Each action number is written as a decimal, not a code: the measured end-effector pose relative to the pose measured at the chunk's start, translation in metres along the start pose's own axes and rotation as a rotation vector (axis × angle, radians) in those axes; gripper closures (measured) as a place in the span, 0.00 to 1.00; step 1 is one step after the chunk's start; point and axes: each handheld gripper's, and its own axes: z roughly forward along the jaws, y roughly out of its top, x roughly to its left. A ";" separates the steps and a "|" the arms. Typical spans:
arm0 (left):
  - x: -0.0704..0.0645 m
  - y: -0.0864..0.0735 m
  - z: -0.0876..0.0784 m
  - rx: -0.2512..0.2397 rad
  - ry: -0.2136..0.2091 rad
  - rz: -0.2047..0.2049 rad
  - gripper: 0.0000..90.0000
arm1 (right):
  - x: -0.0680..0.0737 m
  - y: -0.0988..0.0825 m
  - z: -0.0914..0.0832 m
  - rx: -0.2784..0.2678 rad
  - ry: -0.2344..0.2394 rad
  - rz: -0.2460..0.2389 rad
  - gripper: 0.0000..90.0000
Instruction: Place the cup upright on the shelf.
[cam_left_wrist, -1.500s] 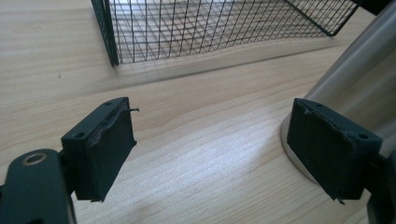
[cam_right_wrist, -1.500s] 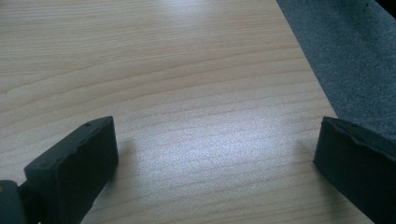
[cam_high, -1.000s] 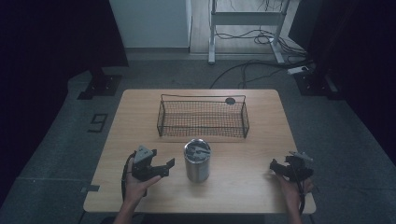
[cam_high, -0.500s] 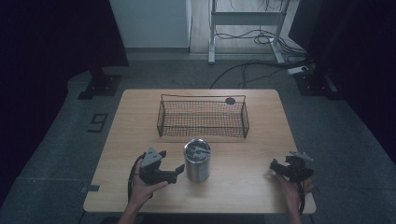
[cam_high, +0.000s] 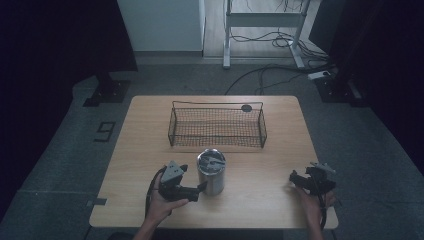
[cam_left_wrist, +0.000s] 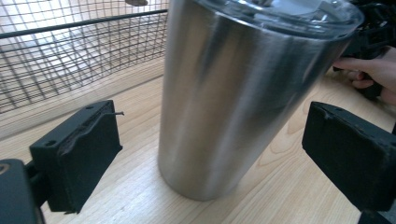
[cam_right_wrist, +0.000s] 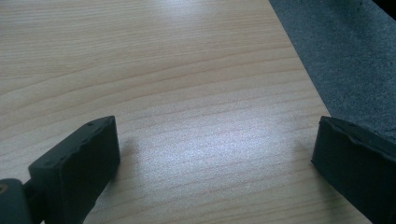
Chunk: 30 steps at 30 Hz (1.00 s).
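A steel tumbler (cam_high: 211, 171) with a clear lid stands upright near the table's front middle. My left gripper (cam_high: 201, 188) lies just left of it, pointing at its base. In the left gripper view the tumbler (cam_left_wrist: 243, 93) rises close ahead between the two black pads (cam_left_wrist: 79, 154), and neither pad touches it. The jaws have just been opening and stand open. My right gripper (cam_high: 296, 178) rests at the front right of the table. Its jaws are wide open over bare wood (cam_right_wrist: 215, 158), with nothing between them.
A black wire basket (cam_high: 172, 125) stands behind the tumbler, across the middle of the wooden table (cam_high: 260, 200). A small dark disc (cam_high: 246, 108) lies beyond its far right corner. Cables and a metal frame sit on the floor behind the table.
My left gripper has slid right, up to the tumbler, and its jaws have spread apart. The right gripper and the tumbler have kept still.
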 end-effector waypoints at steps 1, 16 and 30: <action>-0.001 0.001 0.001 -0.001 -0.002 0.002 0.04 | 0.000 0.000 0.000 0.000 0.000 0.000 0.01; -0.015 0.010 0.018 0.020 -0.005 0.037 0.01 | 0.000 0.000 0.000 0.000 -0.002 0.000 0.01; -0.019 0.019 0.038 0.047 0.028 0.029 0.02 | 0.000 0.000 0.000 0.001 -0.008 0.007 0.01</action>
